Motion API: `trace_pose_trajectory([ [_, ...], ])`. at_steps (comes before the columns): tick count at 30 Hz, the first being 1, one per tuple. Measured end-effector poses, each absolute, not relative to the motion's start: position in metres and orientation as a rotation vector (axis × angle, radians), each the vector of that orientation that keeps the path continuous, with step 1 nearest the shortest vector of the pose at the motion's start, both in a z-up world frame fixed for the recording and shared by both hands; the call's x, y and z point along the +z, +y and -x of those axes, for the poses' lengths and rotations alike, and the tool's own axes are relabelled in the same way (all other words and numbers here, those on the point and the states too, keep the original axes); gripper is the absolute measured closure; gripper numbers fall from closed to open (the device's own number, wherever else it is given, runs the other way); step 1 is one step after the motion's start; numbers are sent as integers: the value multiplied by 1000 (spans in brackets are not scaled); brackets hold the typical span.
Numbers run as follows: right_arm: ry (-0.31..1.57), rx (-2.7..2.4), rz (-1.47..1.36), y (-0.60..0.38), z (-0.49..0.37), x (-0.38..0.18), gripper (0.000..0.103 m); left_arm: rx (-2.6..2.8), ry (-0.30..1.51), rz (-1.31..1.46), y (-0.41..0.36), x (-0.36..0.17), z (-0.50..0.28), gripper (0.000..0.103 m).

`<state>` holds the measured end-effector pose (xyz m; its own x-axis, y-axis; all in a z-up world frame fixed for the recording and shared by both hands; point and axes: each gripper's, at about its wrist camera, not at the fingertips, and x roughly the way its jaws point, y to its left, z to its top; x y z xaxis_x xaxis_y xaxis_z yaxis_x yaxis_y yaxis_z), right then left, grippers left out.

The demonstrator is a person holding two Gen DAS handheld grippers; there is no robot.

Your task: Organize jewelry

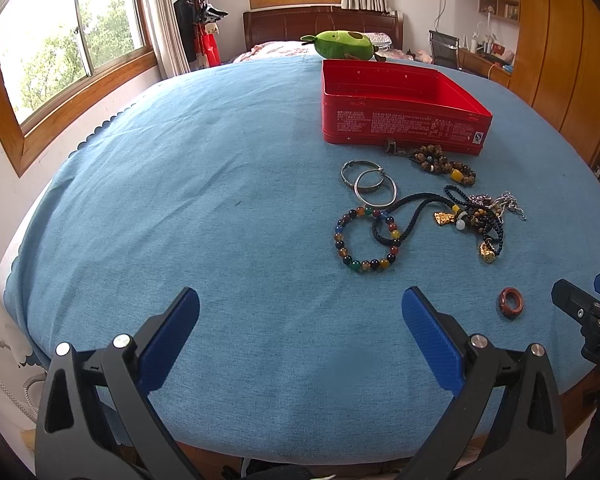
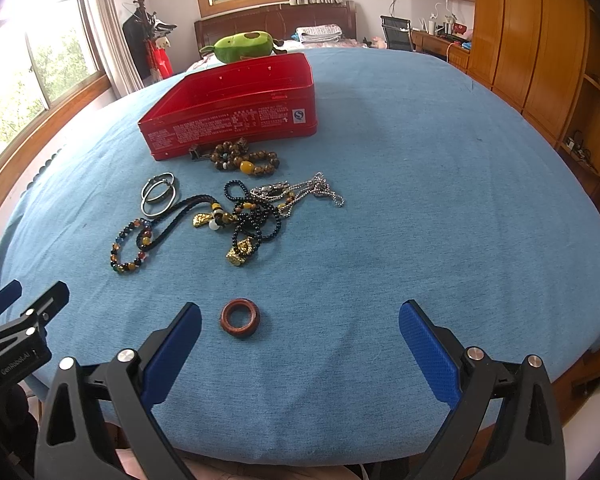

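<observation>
An open red tin box [image 1: 400, 120] [image 2: 236, 120] stands on the blue cloth. In front of it lie brown bead bracelets [image 1: 444, 164] [image 2: 244, 160], two silver bangles [image 1: 366, 182] [image 2: 160, 196], a multicoloured bead bracelet [image 1: 366, 240] [image 2: 130, 246], a black cord necklace with gold pendants [image 1: 460, 216] [image 2: 240, 220] and a silver chain [image 2: 300, 192]. A reddish-brown ring [image 1: 511, 303] [image 2: 240, 317] lies nearest me. My left gripper [image 1: 300, 312] is open over bare cloth. My right gripper [image 2: 300, 328] is open, the ring just inside its left finger.
A green avocado plush [image 1: 342, 45] [image 2: 242, 46] sits behind the box. The round table's edge [image 2: 580, 360] curves close on both sides. Wooden wardrobes [image 2: 540, 40] stand right, windows left, a bed at the back.
</observation>
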<state>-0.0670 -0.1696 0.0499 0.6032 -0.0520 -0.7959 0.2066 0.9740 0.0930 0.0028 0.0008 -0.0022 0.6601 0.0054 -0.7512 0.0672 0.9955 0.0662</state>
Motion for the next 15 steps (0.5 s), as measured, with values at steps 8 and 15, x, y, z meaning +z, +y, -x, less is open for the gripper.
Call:
trace_pose_trajectory([
  [8,913,-149,-183,-170,67,49,4,-35,849,-91,4,-2,-2,3],
  [15,913,-149,-183,-171,67,49,4,-35,849,-92,4,-2,-2,3],
])
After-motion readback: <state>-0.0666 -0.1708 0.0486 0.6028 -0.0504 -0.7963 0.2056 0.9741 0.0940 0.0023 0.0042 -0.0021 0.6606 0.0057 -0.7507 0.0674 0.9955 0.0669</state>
